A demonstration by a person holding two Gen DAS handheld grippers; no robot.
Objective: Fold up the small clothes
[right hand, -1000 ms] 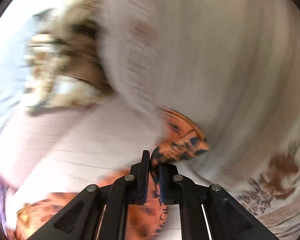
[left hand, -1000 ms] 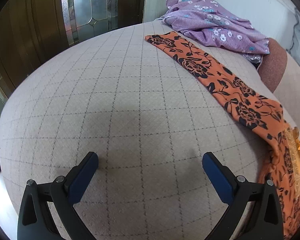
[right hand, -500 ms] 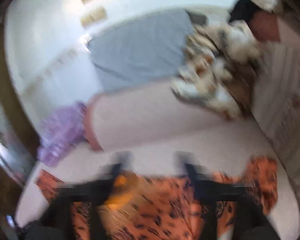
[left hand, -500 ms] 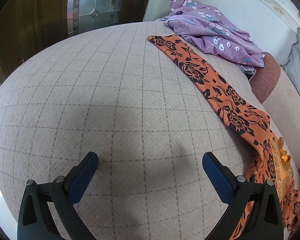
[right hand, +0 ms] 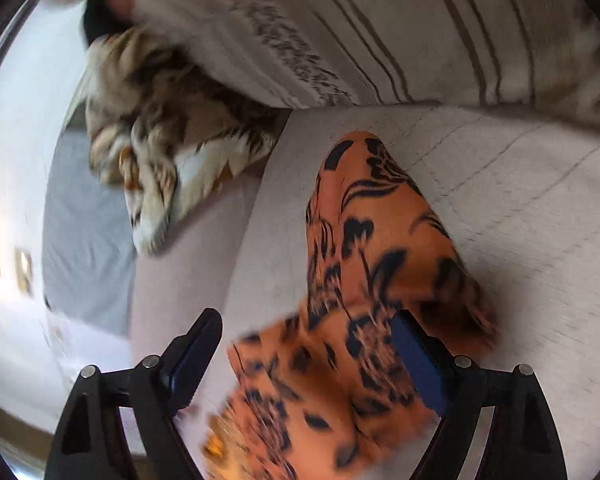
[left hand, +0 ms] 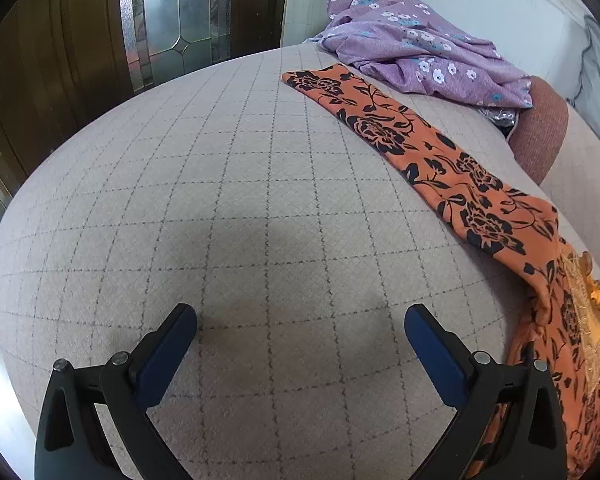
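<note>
An orange garment with black flowers (left hand: 420, 148) lies in a long strip across the right side of the checked bed cover (left hand: 220, 200), bunched near its gold-trimmed end at the lower right. My left gripper (left hand: 300, 336) hangs open over bare cover, left of the garment, nothing between its fingers. The right wrist view is blurred. There the same orange garment (right hand: 380, 240) lies rumpled on the cover. My right gripper (right hand: 304, 344) stands wide just above it, jaws closing slightly, with cloth showing between the fingers but no pad pressing on it.
A purple flowered garment (left hand: 412, 52) is heaped at the far end of the bed beside a rust-coloured bolster (left hand: 540, 128). A wooden door with leaded glass (left hand: 172, 20) stands beyond. A brown-and-white blanket (right hand: 160, 140) and a striped pillow (right hand: 380, 32) lie past the orange garment.
My right gripper, shut on a fold of the orange garment a second ago, has opened and swung round; the cloth now lies on the bed. The left gripper has hardly moved.
</note>
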